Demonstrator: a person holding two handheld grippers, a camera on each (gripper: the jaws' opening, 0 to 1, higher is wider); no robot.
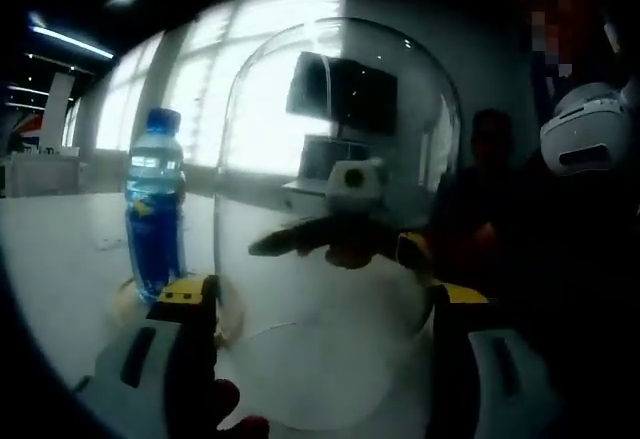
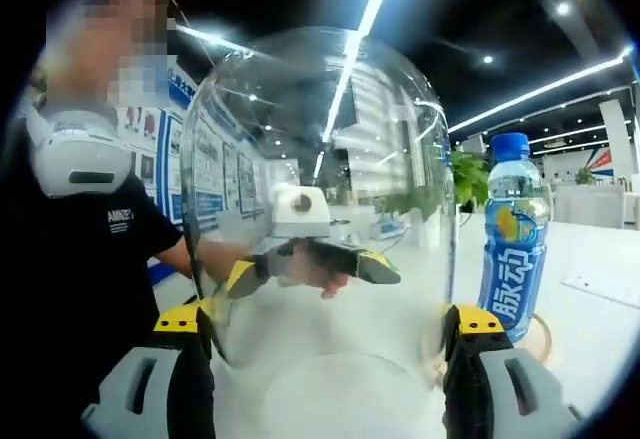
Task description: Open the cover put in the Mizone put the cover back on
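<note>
- Clear glass dome, the cover (image 1: pixel 335 209), stands across the middle of the left gripper view, tall and rounded at the top.
- At lower left and lower right of that view the left gripper (image 1: pixel 325 359) has its fingers (image 1: pixel 185 304) either side of the cover's lower wall. They look pressed to it, but the glass blurs the contact and I cannot tell for sure.
- Left of the cover in that view, the Mizone (image 1: pixel 155 209) stands upright on a coaster on the white worktop (image 1: pixel 60 259), outside the dome.
- In the right gripper view the cover (image 2: pixel 320 209) again sits mid-frame, with the right gripper (image 2: pixel 330 349) straddling it, its fingers (image 2: pixel 470 324) at the wall on each side; a firm clamp is likely, not certain.
- Through the glass there, the opposite gripper shows.
- At right of that view the Mizone (image 2: pixel 512 239) stands just beside the cover.
- Judgement: the cover is gripped from both sides, possibly lifted, though its rim is too blurred to tell. The bottle still has to go under, then the cover back down.
</note>
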